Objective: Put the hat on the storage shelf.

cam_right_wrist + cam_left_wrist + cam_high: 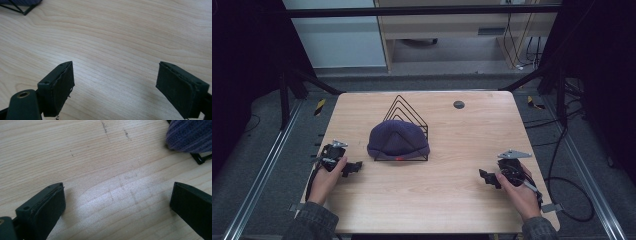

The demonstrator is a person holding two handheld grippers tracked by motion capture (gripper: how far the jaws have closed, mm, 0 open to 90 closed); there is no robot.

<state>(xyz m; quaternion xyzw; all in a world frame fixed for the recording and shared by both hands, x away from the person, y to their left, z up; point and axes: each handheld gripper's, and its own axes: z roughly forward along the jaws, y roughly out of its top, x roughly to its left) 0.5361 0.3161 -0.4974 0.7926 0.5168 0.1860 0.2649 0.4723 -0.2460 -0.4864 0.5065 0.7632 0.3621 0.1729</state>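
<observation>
Hat (398, 139) sits on wire rack (406, 111) at table (427, 195) center. Left gripper (357, 165) near table's left edge, right gripper (483, 176) at right; hat between them, further back.

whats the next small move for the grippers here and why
Probably bring the left gripper in toward the near edge of the purple beanie. The beanie sits draped over the black wire rack, untouched. Both grippers rest on the table with jaws open and empty, the right gripper lying farther from the beanie.
</observation>
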